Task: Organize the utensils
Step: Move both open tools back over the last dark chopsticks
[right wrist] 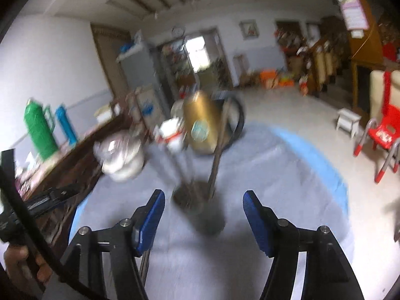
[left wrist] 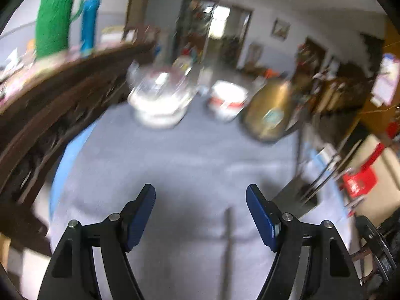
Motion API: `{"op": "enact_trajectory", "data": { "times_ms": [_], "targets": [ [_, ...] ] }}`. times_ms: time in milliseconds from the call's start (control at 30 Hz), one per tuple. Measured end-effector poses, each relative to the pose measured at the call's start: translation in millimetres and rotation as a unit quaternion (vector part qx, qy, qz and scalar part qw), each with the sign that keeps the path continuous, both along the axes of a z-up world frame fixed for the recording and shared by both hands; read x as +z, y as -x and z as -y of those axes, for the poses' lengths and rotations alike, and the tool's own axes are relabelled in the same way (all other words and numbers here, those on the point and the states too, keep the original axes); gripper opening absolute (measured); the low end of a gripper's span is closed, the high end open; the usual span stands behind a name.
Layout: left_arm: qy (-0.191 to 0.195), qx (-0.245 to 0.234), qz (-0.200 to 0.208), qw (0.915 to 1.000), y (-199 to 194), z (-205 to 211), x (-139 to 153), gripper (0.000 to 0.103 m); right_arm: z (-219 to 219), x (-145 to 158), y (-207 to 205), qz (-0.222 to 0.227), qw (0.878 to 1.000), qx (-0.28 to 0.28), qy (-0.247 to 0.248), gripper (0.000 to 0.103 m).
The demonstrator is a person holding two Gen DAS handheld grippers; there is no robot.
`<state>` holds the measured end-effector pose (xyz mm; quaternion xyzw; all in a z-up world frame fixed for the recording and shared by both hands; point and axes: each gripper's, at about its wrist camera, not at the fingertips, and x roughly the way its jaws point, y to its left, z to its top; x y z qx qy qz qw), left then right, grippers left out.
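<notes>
Your left gripper (left wrist: 200, 210) has its jaws spread wide, nothing between the blue pads (left wrist: 140, 215), nothing touched; only the grey table cover (left wrist: 175, 155) lies under them. A thin dark utensil handle (left wrist: 228, 240) lies on the cover just inside the right-hand pad, apart from it.

Your right gripper (right wrist: 203, 213) is also wide open and holds nothing. Just ahead of its pads (right wrist: 255, 222) stands a dark round utensil holder (right wrist: 192, 197) on the cover (right wrist: 275, 175), with long handles (right wrist: 217, 150) leaning up out of it; blur hides what kind they are.

Further back on the table: a gold canister (right wrist: 201, 127) with a round pale-blue label, text unreadable; a white tub with red print (right wrist: 172, 135), also unreadable; a clear-lidded white pot (right wrist: 122, 157).

On the dark sideboard (right wrist: 75, 160) to the left stand a green flask (right wrist: 40, 132) and a blue flask (right wrist: 65, 125). A red chair (right wrist: 382, 130) sits right on the floor. Your hand (right wrist: 15, 262) shows at the lower left.
</notes>
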<state>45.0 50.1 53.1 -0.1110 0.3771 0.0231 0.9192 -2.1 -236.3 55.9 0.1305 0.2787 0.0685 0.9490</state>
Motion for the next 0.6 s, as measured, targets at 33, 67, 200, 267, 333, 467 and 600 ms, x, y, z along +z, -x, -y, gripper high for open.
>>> {"op": "enact_trajectory", "data": {
  "times_ms": [33, 67, 200, 267, 333, 467, 600],
  "targets": [
    [-0.005, 0.010, -0.029, 0.9995, 1.3, -7.7, -15.9, 0.075, -9.2, -12.6, 2.5, -0.020, 1.000, 0.012, 0.004, 0.069],
    [-0.007, 0.014, -0.045, 0.9989, 2.0, -12.3, -26.2, 0.075, -13.7, -21.5, 3.6, -0.033, 0.999, 0.016, 0.005, 0.069],
    [-0.017, 0.024, -0.090, 0.9955, 7.6, -22.0, -54.7, 0.075, -39.0, -51.1, 7.5, -0.091, 0.995, 0.049, -0.005, 0.069],
    [-0.016, 0.023, -0.099, 0.9947, 9.8, -23.7, -62.5, 0.075, -50.1, -59.5, 8.9, -0.110, 0.992, 0.064, -0.002, 0.069],
    [-0.019, 0.023, -0.105, 0.9940, 10.7, -23.9, -66.9, 0.075, -57.9, -64.0, 10.1, -0.121, 0.990, 0.073, 0.000, 0.069],
    [-0.018, 0.026, -0.111, 0.9933, 15.6, -26.2, -72.4, 0.075, -64.8, -72.6, 8.0, -0.137, 0.987, 0.081, 0.000, 0.069],
    [-0.022, 0.026, -0.125, 0.9915, 16.8, -29.1, -82.0, 0.075, -69.0, -82.3, 6.9, -0.155, 0.984, 0.084, 0.002, 0.069]
  ]
}}
